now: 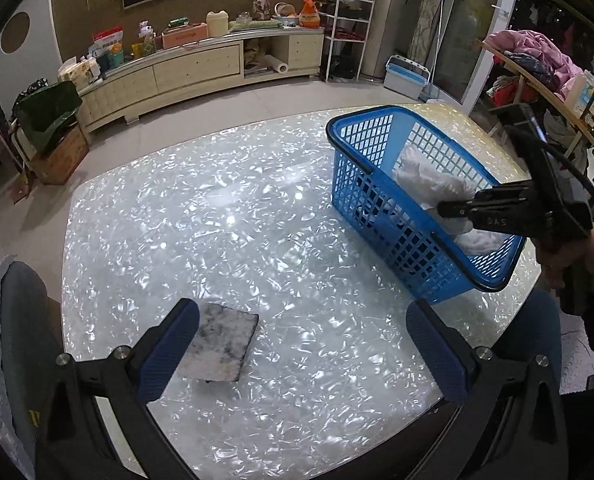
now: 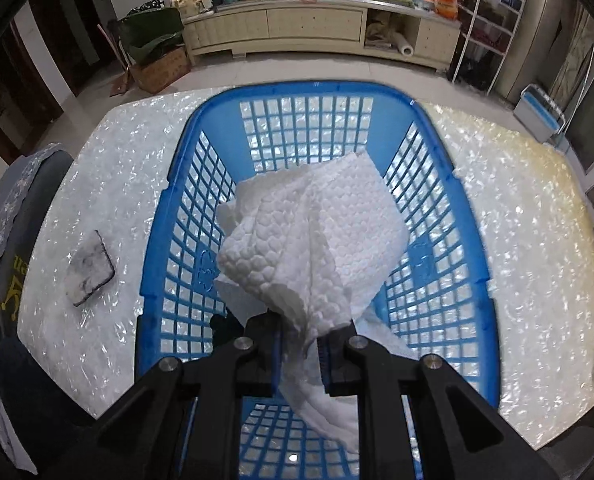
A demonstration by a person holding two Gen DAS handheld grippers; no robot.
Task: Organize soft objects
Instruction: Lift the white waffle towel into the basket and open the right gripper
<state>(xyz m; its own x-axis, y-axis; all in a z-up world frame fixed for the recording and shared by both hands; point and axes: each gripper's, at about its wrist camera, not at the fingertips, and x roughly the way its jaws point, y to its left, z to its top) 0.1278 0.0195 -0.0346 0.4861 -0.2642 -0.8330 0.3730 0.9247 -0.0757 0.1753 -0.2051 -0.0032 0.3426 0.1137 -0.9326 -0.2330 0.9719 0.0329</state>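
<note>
I'm holding the white cloth bunched at one end, so the rest is hanging loose inside the blue basket w/o snagging the rim. The right gripper is clamping it tight btwn both fingers, reaching in over the basket's near wall, prob to drop it low. The basket is sitting toward the far right of the shiny table, within easy reach of that arm. My left gripper is hovering w/ jaws spread wide, gripping nothing, just above the table near the grey marbled slab, keeping clear of the basket.
</note>
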